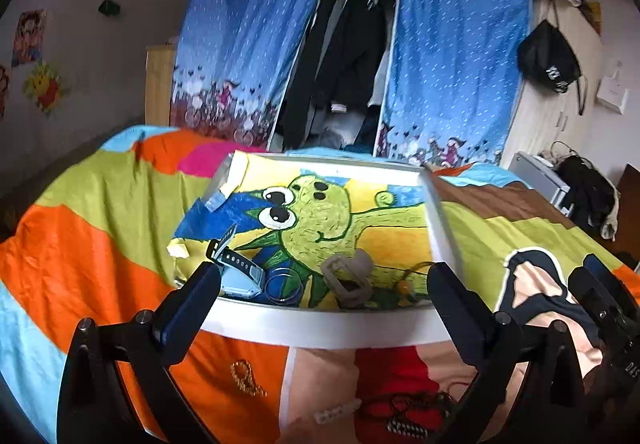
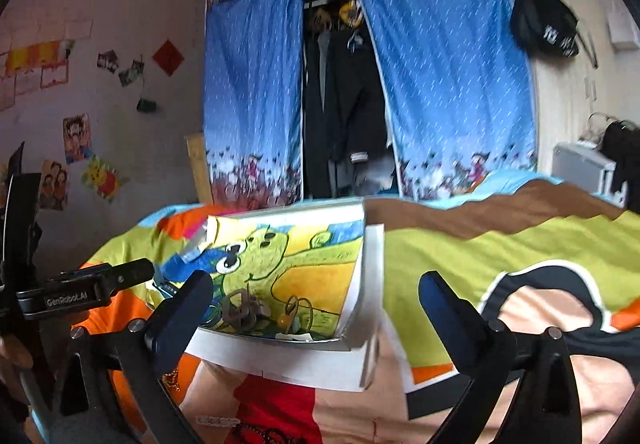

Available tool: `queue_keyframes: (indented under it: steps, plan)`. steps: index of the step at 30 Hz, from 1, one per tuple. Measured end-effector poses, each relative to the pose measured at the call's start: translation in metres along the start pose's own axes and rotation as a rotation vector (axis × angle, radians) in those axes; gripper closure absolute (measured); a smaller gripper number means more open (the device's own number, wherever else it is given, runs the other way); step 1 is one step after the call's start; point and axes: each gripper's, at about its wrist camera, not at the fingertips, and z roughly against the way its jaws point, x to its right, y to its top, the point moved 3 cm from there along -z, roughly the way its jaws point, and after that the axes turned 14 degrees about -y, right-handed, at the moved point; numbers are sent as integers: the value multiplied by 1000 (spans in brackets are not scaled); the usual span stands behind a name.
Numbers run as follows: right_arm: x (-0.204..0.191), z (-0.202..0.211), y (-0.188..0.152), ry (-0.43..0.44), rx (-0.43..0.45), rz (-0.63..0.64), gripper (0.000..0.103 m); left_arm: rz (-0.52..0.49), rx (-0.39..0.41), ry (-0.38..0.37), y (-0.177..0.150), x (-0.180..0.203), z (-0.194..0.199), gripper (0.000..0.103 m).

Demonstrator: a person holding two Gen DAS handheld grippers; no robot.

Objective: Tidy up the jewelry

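A white tray (image 1: 320, 328) lined with a green cartoon drawing lies on the bed. In it are a blue watch (image 1: 240, 272), a ring bangle (image 1: 282, 286), a grey strap piece (image 1: 346, 278) and a corded bead necklace (image 1: 404, 286). My left gripper (image 1: 324, 284) is open and empty just before the tray's near rim. On the bedspread in front lie a gold chain (image 1: 246, 378), a white clip (image 1: 338, 410) and a dark beaded necklace (image 1: 408, 414). My right gripper (image 2: 316, 304) is open and empty, near the tray (image 2: 280, 364); it also shows in the left view (image 1: 600, 300).
The bed has a bright patchwork bedspread (image 1: 100, 224). Behind it hang blue curtains (image 1: 248, 35) around an open wardrobe of dark clothes (image 1: 348, 55). A black bag (image 1: 548, 55) hangs on a cabinet at right. The left gripper's body (image 2: 72, 296) sits at the right view's left edge.
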Motion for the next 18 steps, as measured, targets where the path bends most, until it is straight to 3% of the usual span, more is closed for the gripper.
queue_keyframes:
  steps: [6, 18]
  plan:
    - [13, 47, -5, -37, 33, 2, 0, -15, 34, -22, -22, 24, 35, 2]
    - [34, 119, -41, -96, 41, 1, 0, -54, 19, -12, -78, 50, 79, 2]
